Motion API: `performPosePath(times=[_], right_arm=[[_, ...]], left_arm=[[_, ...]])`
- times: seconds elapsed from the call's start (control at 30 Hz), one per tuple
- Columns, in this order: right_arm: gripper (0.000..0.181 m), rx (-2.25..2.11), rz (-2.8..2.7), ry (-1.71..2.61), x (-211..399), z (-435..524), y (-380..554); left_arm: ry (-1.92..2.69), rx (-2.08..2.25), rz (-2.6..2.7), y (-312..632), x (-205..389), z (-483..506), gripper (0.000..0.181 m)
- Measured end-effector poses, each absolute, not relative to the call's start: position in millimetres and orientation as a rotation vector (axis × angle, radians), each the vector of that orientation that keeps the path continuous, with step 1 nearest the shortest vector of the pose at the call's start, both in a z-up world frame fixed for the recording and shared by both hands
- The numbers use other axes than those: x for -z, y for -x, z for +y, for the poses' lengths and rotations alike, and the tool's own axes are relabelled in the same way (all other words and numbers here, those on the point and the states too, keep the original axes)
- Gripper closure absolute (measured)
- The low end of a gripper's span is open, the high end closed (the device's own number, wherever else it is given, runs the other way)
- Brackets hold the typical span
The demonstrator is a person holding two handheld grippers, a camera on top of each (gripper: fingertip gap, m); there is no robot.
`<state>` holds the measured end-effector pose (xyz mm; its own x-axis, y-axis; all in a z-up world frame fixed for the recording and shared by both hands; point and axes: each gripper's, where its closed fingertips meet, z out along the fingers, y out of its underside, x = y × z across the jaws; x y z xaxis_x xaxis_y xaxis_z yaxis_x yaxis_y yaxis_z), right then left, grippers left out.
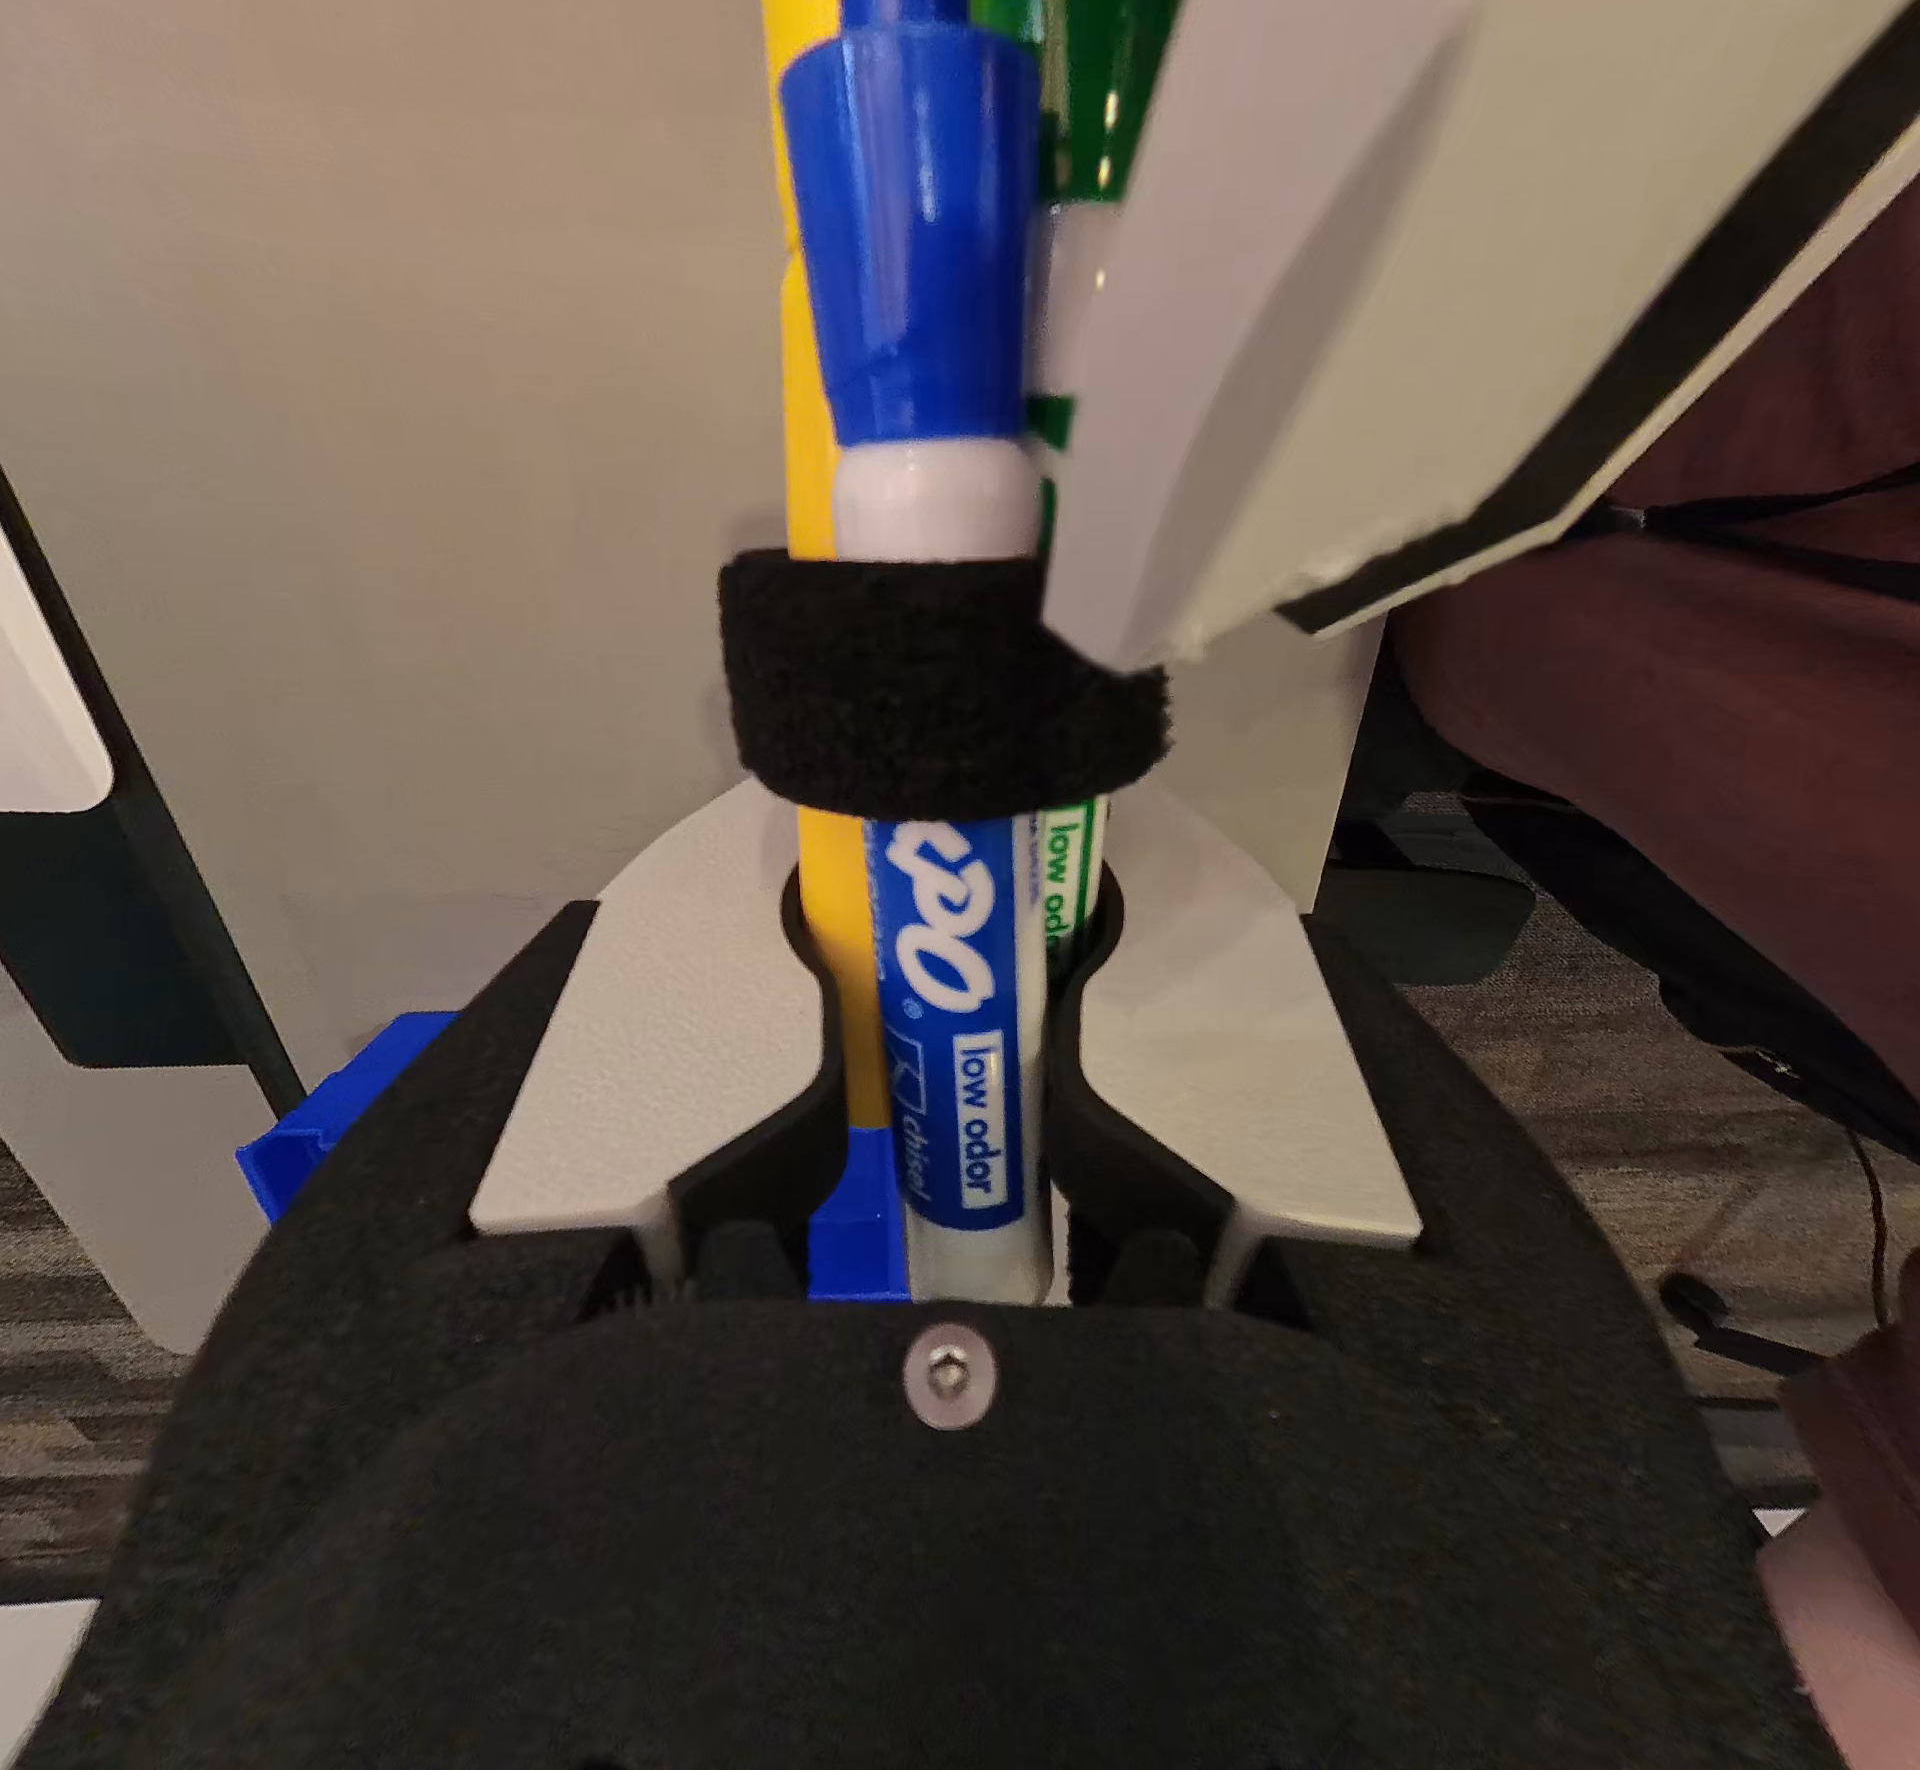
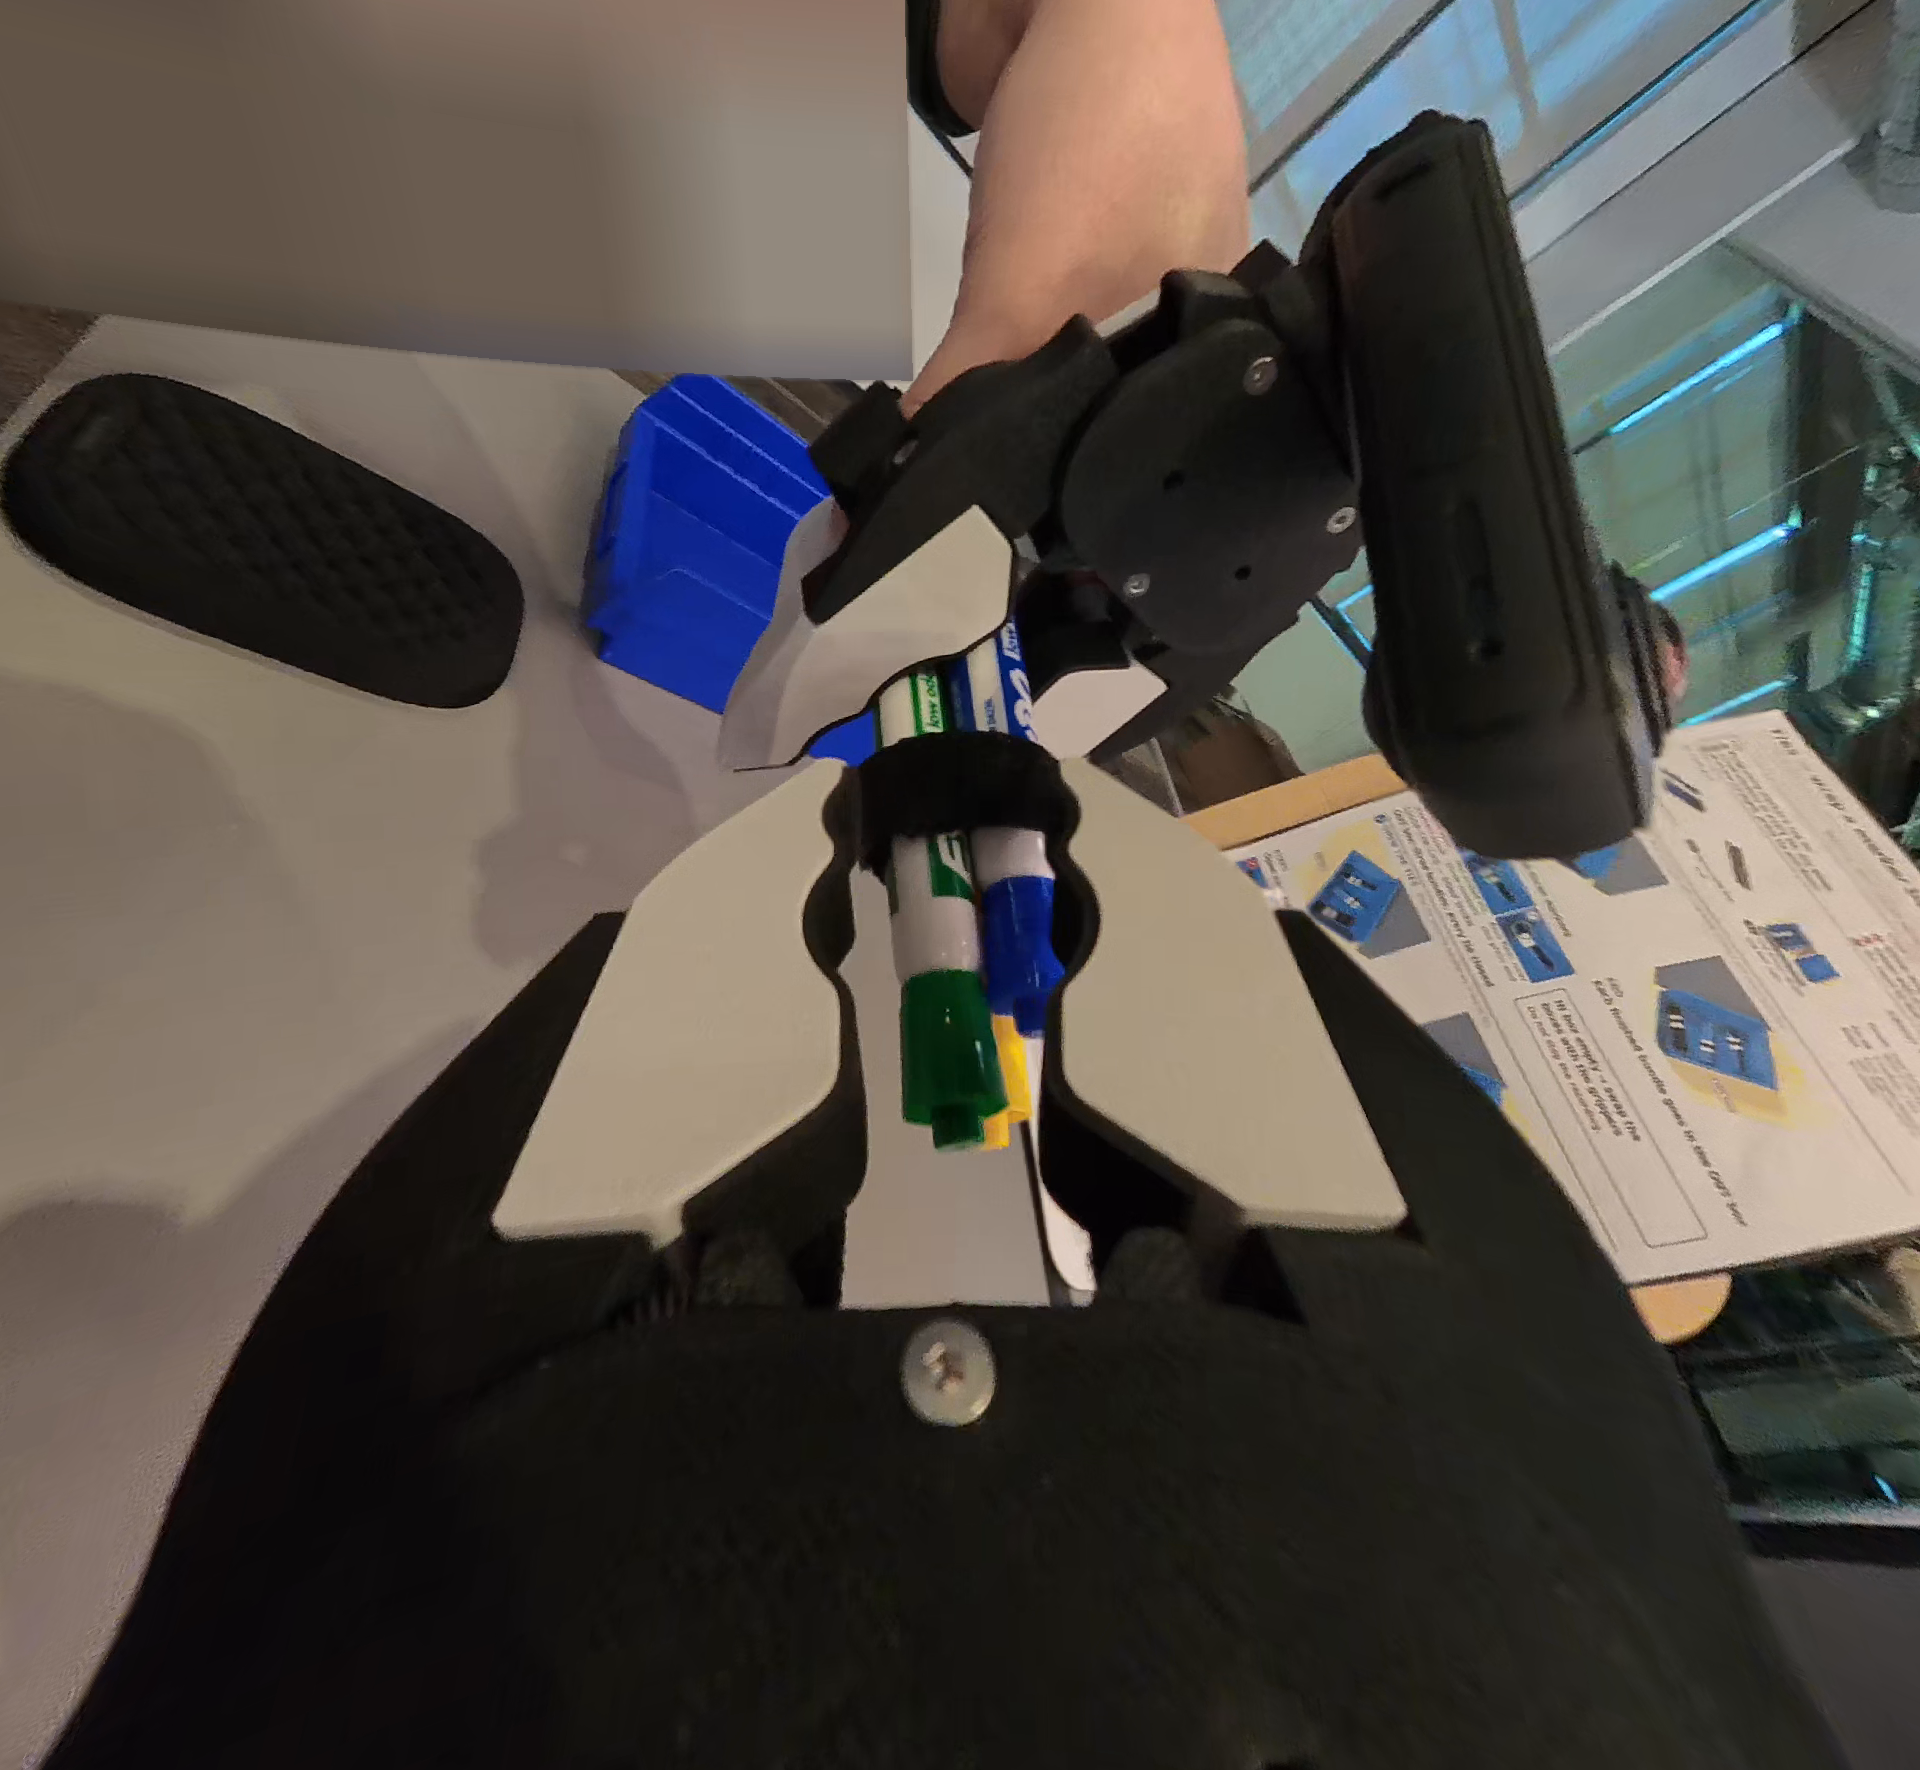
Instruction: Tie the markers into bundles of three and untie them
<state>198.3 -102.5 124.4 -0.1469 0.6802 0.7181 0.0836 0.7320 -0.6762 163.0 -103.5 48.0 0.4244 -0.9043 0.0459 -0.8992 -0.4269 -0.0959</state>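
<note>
In the left wrist view, the left tongs (image 1: 951,1045) clamp the barrels of three plastic markers, blue, yellow and green (image 1: 935,941), just below the black fabric strap (image 1: 925,681) wrapping them: one bundle looks tied. A right tong tip touches the strap's edge.

In the right wrist view, the right tongs (image 2: 956,806) pinch the strap. Only here show the blue plastic bin (image 2: 686,536) beyond the strap on the grey surface (image 2: 312,889) and a printed sheet (image 2: 1558,993). Untying seems left.
</note>
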Motion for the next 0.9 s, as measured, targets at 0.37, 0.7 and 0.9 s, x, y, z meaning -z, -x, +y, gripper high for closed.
performPosePath(times=[0.37, 0.7, 0.9], right_arm=[[0.143, -0.832, -1.312, 0.846, -141, -94, -228], [0.108, -1.865, -0.289, 1.282, -72, -44, -212], [0.101, -2.056, -0.045, 1.156, -83, -27, -192]], left_arm=[[2.589, 0.120, 1.549, -160, -50, -92, 0.137], [2.595, 0.028, 1.295, -165, -44, -42, 0.137], [2.616, 0.125, 1.243, -179, -35, -35, 0.137]])
